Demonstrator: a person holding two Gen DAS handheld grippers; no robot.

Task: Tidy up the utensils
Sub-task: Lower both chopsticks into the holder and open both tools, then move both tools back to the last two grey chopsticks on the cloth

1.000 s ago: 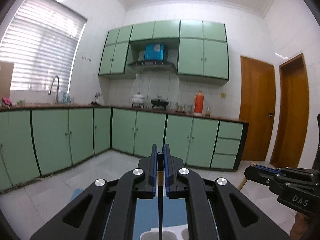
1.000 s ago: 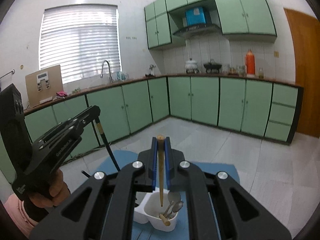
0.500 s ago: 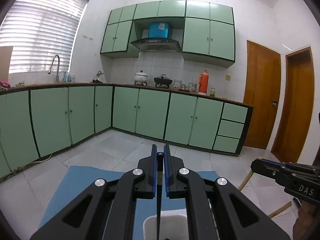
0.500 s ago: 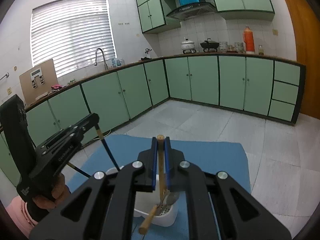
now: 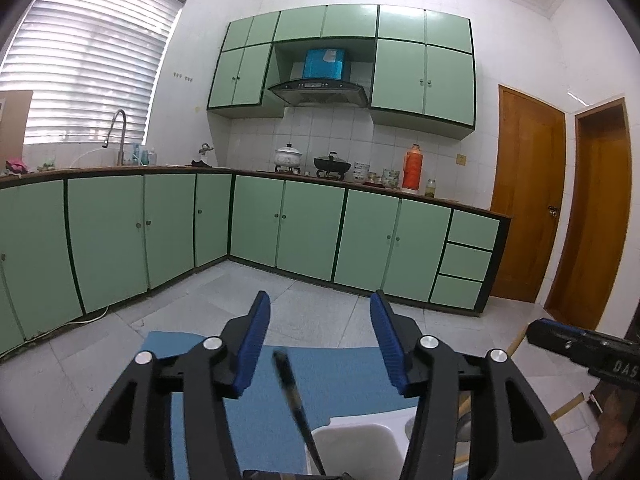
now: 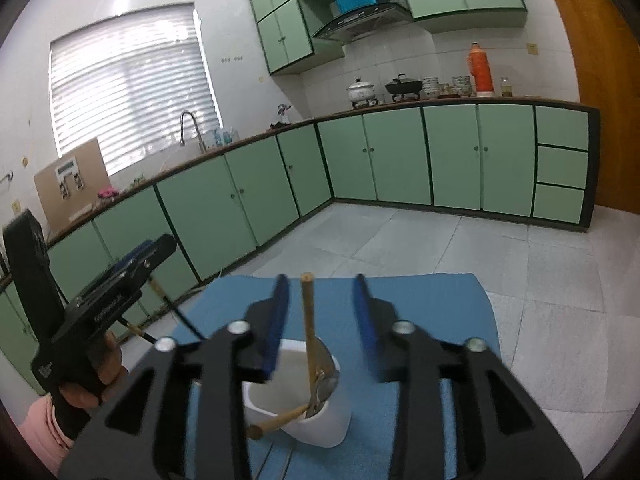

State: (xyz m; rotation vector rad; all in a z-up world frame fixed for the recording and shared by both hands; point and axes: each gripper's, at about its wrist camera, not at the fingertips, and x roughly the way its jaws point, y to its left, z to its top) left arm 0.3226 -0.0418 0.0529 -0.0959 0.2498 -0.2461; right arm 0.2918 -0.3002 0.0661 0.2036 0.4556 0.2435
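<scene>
A white utensil holder (image 6: 312, 412) stands on a blue mat (image 6: 432, 312). My right gripper (image 6: 320, 320) is open above it; a wooden-handled utensil (image 6: 309, 320) stands free between the jaws, leaning in the holder beside another wooden handle (image 6: 276, 422) and metal spoons (image 6: 326, 384). My left gripper (image 5: 318, 344) is open; a black chopstick (image 5: 296, 400) stands loose between its jaws, its lower end in the holder (image 5: 360, 448). In the right wrist view the left gripper (image 6: 140, 264) shows at left with black chopsticks (image 6: 180, 316) below it.
Green base cabinets (image 5: 312, 236) and a worktop with pots and a red flask (image 5: 412, 168) line the far walls. Wooden doors (image 5: 528, 204) stand at right. The tiled floor (image 6: 460, 240) lies around the mat.
Both grippers have opened. The black chopstick and the wooden-handled utensil are let go and now lean in the holder.
</scene>
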